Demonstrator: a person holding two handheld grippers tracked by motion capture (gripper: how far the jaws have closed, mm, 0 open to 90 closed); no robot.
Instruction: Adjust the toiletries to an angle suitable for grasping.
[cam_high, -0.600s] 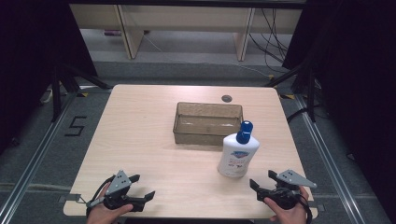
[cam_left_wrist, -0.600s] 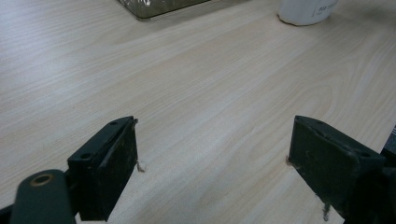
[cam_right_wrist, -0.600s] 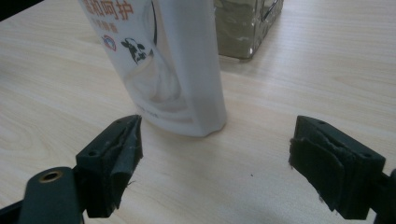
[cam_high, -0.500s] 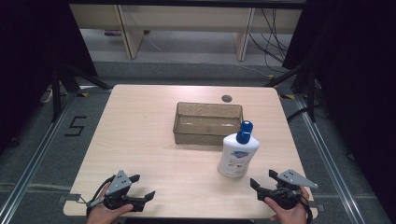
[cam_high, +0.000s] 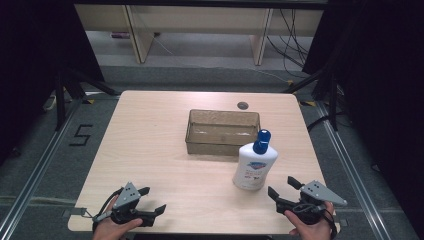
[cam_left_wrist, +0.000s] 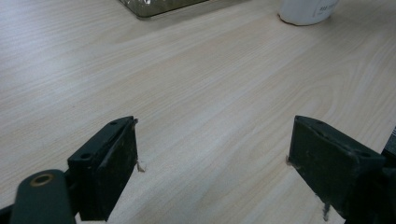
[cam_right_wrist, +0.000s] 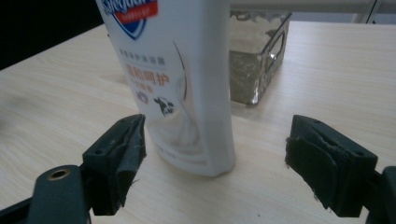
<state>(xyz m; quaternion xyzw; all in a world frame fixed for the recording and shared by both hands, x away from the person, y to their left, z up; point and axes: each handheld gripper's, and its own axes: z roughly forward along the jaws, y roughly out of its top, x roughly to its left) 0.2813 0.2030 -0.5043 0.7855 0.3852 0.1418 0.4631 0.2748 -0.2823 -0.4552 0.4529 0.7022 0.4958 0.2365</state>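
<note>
A white bottle (cam_high: 255, 165) with a blue cap stands upright on the table, just in front of the clear plastic bin (cam_high: 222, 131). In the right gripper view the bottle (cam_right_wrist: 180, 79) rises a short way ahead of the jaws, a little left of centre, not touched. My right gripper (cam_high: 282, 186) rests open near the table's front right edge, below and right of the bottle. My left gripper (cam_high: 152, 199) sits open at the front left, nothing between its jaws. In the left gripper view (cam_left_wrist: 212, 154) only bare wood lies between the jaws, with the bottle's base (cam_left_wrist: 308, 9) far off.
The light wooden table (cam_high: 150, 145) has a small round grommet (cam_high: 243, 105) at its back edge. The bin (cam_right_wrist: 257, 56) stands behind the bottle. Dark floor with rails and a marked "5" (cam_high: 82, 135) surrounds the table; shelving legs stand beyond.
</note>
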